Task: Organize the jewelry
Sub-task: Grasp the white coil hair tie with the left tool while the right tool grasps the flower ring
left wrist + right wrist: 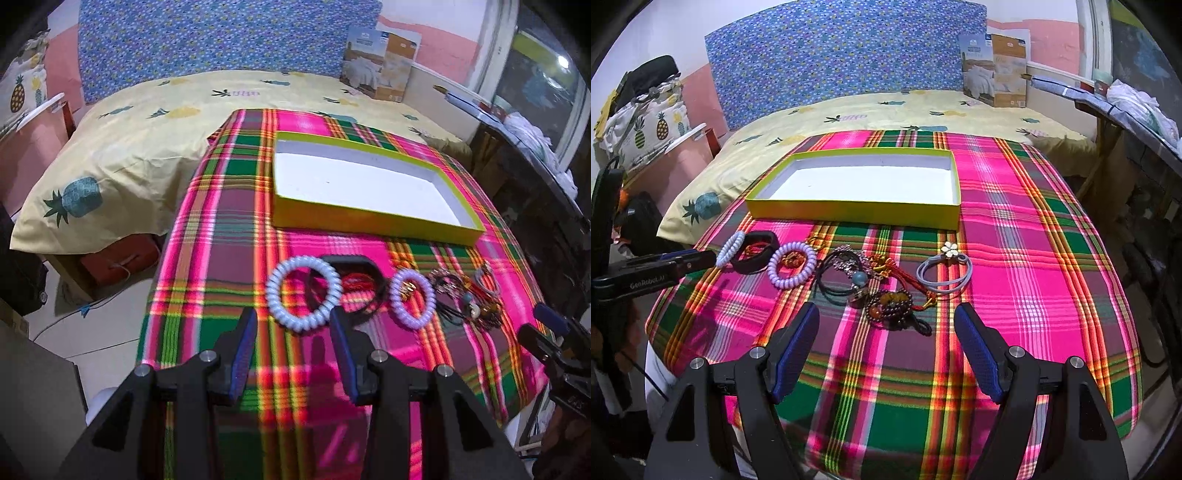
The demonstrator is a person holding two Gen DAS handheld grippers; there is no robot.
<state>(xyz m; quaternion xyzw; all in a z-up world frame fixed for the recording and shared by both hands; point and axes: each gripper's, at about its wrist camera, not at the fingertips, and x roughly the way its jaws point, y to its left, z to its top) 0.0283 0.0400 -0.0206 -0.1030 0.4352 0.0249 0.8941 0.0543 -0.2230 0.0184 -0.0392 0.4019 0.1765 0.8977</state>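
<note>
A shallow yellow-green box (pixel 373 221) (pixel 849 212) with a white inside lies empty on the plaid cloth. In front of it lies a row of jewelry: a large lilac coil bracelet (pixel 275 295) (pixel 728 251), a black band (pixel 365 267) (pixel 753 260), a smaller lilac coil bracelet (pixel 397 299) (pixel 792 271), a tangle of cords and beads (pixel 465 299) (pixel 882 291), and a grey hair tie with a white flower (pixel 943 273). My left gripper (pixel 293 325) is open just before the large coil bracelet. My right gripper (pixel 886 314) is open, just before the bead tangle.
The plaid cloth (pixel 1015 240) covers a table with rounded edges. Behind it is a bed with a pineapple sheet (pixel 147 140) and a blue headboard. A cardboard package (pixel 995 70) stands at the back right. A dark shelf (pixel 535 166) runs along the right.
</note>
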